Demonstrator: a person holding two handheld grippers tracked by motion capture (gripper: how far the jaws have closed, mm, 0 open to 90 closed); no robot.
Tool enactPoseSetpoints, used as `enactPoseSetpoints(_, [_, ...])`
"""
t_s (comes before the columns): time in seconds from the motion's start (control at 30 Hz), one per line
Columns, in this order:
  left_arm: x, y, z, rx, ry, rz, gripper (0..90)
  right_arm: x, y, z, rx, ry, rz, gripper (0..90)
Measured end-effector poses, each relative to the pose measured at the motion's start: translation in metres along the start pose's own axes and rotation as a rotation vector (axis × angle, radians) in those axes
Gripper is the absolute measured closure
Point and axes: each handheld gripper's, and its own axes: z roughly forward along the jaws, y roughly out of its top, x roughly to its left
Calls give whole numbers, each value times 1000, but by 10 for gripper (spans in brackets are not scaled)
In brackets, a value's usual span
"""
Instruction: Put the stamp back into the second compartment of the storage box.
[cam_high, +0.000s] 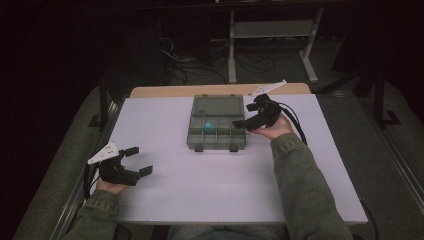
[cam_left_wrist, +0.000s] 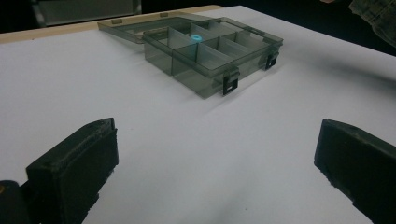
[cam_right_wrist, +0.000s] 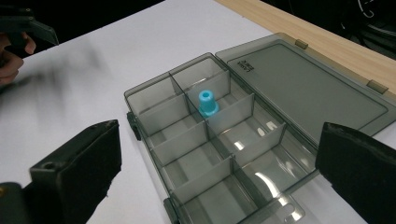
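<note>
A smoky clear compartment box (cam_high: 216, 135) lies at the table's middle back with its lid (cam_high: 217, 106) folded open and flat behind it. A small blue spool-shaped part (cam_high: 208, 125) (cam_right_wrist: 207, 102) (cam_left_wrist: 196, 38) stands upright in one of the box's middle compartments. My right gripper (cam_high: 249, 114) hovers open at the box's right side, jaws wide over the compartments (cam_right_wrist: 205, 158) with nothing between them. My left gripper (cam_high: 138, 160) rests open near the front left of the table, pointing toward the box (cam_left_wrist: 205, 51), which is well beyond its jaws.
A white board (cam_high: 200, 190) covers the table; a strip of bare wood (cam_high: 165, 91) shows at the back edge. Cables trail from both grippers. Beyond the table a metal frame (cam_high: 272, 35) and tangled floor cables stand in the dark.
</note>
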Motion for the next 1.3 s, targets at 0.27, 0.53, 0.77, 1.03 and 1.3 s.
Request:
enactPoseSetpoints(0.27, [0,0,0,-2,-1,3,0,-1,-10,-9,-16,-16,1,0])
enactPoseSetpoints(0.53, [0,0,0,1,2,3,0,1,-20,-16,-20,-21,14,0])
enactPoseSetpoints(0.77, [-1,0,0,-4,4,-4,0,6,-27,-23,-14,-37,15,0])
enactPoseSetpoints(1.03, [0,0,0,-1,6,-2,0,12,-41,-28,-35,-30,7,0])
enactPoseSetpoints(1.3, [0,0,0,3,8,2,0,20,-53,-34,-48,-44,14,0])
